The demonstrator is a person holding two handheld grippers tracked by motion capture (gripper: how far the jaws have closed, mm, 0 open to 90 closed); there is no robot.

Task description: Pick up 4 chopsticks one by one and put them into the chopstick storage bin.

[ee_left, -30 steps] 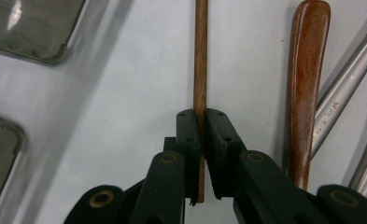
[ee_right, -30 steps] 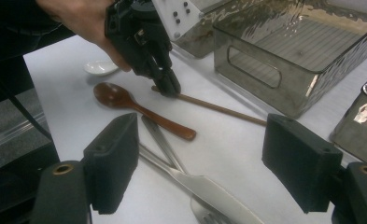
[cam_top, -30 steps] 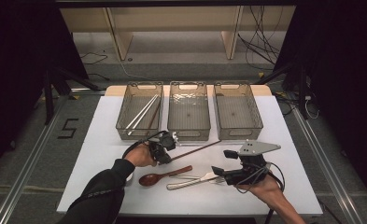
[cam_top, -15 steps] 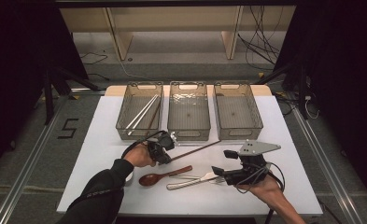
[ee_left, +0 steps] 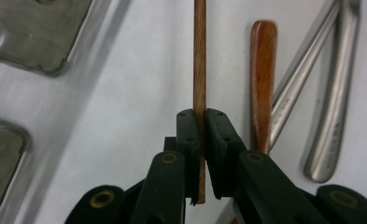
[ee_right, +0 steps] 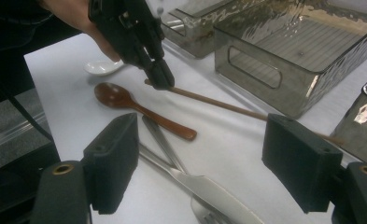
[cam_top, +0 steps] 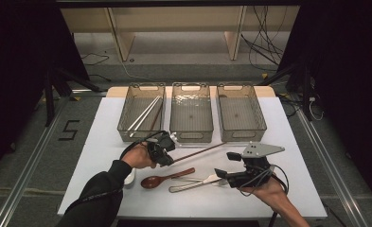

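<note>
- white surface point(cam_top: 98, 142) carries everything; three clear bins along the far edge, the left bin point(cam_top: 127, 124) already holds chopsticks point(cam_top: 143, 113), middle bin point(cam_top: 191, 135) and right bin point(cam_top: 259, 124) look bare
- my left gripper point(cam_top: 167, 153) has its jaws clamped on the wooden chopstick point(ee_left: 200, 56) near one end; the stick runs out over the surface toward the right bin, and I judge that far end low or resting down
- my right gripper point(ee_right: 200, 163) hovers with jaws wide apart, holding nothing, just over the metal fork point(ee_right: 214, 196) and knife point(ee_right: 160, 135)
- brown wooden spoon point(cam_top: 167, 178) lies just beside the chopstick; white ceramic spoon point(ee_right: 102, 67) sits near my left hand
- step as I read it: lift the chopstick, drop it with its mates in the left bin
- doing it well: the grip is far off centre so the long end will sag; raise it clear of the bin wall, turn it along the bin's length, lower it in, then part the jaws
- risk: the swinging tip may knock the middle bin's rim
</note>
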